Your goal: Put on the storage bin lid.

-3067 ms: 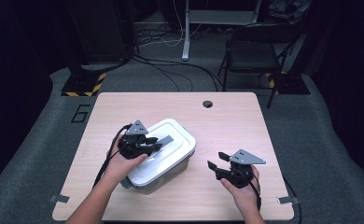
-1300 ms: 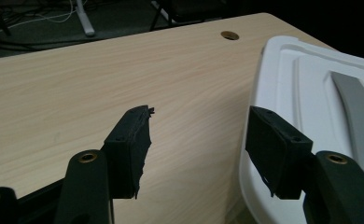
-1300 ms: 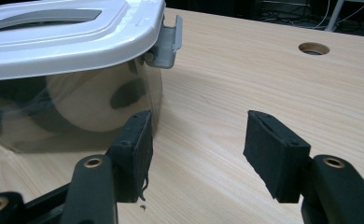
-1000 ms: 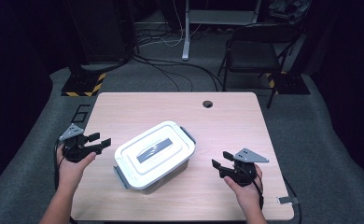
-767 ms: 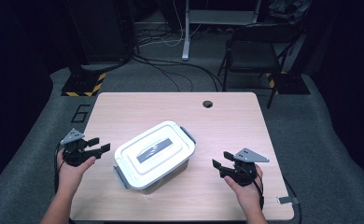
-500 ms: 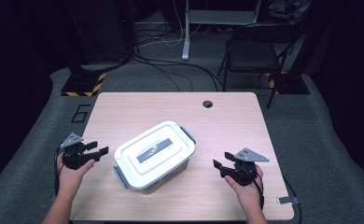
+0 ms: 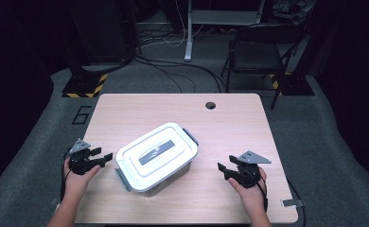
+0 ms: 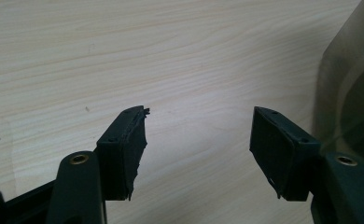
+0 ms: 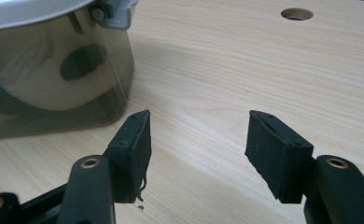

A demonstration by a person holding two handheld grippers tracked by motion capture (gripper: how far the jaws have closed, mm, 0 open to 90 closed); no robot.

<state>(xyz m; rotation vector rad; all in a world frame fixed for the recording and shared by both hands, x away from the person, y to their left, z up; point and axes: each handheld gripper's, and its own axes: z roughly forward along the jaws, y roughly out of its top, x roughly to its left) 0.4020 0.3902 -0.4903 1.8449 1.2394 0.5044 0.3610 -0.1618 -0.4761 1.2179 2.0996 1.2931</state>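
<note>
We have the lidded plastic container (image 7: pixel 156 156) sitting skewed near the middle of the wooden table (image 7: pixel 230 123), white lid clipped on, grey latches at both ends; our left gripper (image 7: pixel 96 159) hovers at the table's left edge, just beside the container's near-left corner, jaws apart with nothing but bare wood between them; our right gripper (image 7: pixel 224 169) sits well apart on the right, jaws spread wide and empty, aimed at the container's smoky wall; a round cable hole (image 7: pixel 210 105) lies at the far edge.
</note>
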